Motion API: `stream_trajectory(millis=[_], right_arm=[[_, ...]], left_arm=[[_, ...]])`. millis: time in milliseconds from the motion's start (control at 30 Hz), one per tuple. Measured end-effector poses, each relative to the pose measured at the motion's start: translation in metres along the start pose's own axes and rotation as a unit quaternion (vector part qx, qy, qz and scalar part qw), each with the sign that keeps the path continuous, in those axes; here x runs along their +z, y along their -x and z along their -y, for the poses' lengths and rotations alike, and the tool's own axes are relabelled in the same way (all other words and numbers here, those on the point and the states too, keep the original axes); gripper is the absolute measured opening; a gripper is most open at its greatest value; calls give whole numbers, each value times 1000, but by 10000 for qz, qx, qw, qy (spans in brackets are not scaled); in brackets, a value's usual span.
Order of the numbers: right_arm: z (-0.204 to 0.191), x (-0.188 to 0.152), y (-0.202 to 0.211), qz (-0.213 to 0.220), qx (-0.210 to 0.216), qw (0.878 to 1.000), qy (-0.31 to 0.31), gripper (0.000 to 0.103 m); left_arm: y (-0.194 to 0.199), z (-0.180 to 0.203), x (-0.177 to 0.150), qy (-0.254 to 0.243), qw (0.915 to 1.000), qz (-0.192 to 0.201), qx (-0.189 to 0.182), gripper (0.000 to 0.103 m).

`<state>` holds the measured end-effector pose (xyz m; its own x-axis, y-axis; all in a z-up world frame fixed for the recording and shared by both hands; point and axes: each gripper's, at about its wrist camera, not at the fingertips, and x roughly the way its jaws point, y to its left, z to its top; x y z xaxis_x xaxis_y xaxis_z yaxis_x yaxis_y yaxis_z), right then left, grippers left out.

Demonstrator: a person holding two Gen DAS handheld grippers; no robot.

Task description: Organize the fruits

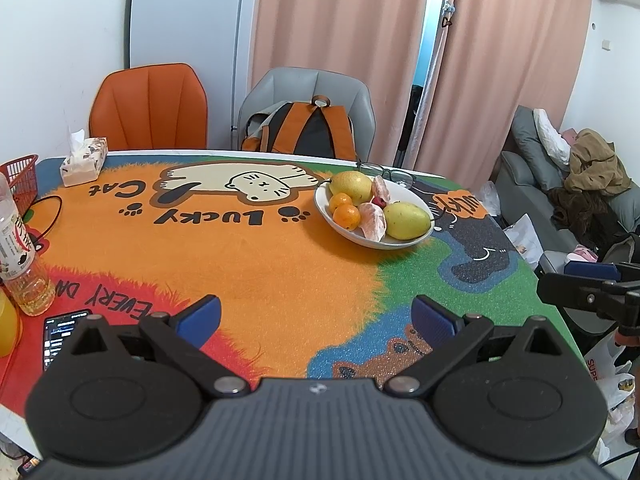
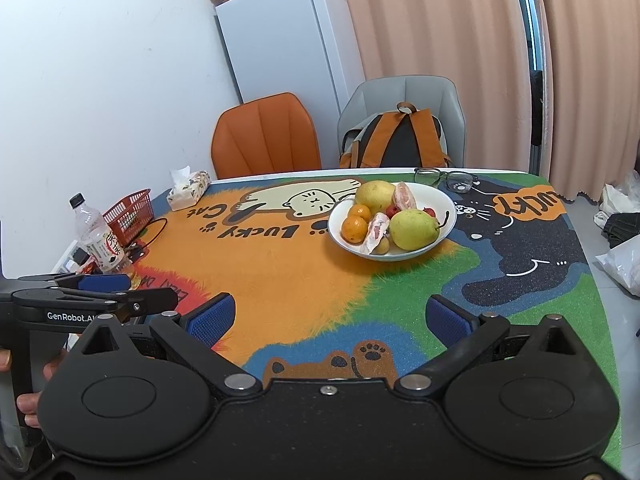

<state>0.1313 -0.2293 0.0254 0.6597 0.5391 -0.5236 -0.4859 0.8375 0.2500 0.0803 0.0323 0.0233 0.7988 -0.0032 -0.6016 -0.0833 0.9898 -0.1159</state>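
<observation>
Two pears (image 2: 414, 229), two oranges (image 2: 354, 228), two pomelo pieces (image 2: 376, 232) fill one bowl (image 2: 448, 204).

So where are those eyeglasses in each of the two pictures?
Left wrist view: the eyeglasses lie at the table's far edge, just behind the white fruit bowl, right of centre.
Right wrist view: the eyeglasses lie at the far edge, behind and right of the bowl.
Shared landmark: the backpack on the grey chair.

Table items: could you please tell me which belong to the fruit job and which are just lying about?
Job: bowl, pears, oranges, pomelo pieces.
Lying about: glasses, tissue box, red basket, bottle, phone.
</observation>
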Motion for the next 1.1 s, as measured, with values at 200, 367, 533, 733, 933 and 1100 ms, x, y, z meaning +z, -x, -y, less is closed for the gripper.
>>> stream_trajectory(millis=[200,367,533,733,933,1100], right_arm=[[-1,0,0,-21,-15,10000,26,103],[0,0,-1,-37,-13,10000,29,103],[0,0,0,-14,-13,10000,20,103],[0,-1,0,-16,-22,10000,10,103],[0,-1,0,-20,-26,10000,10,103],[1,-2,-1,-24,-24,10000,-4,103]], left_arm=[[0,0,0,5,10000,2,-6,101],[0,0,0,1,10000,6,-7,101],[0,-1,-1,7,10000,-3,-5,101],[0,0,-1,9,10000,-2,-4,101],[0,0,-1,8,10000,-5,-6,101],[1,0,-2,-4,10000,-6,-10,101]])
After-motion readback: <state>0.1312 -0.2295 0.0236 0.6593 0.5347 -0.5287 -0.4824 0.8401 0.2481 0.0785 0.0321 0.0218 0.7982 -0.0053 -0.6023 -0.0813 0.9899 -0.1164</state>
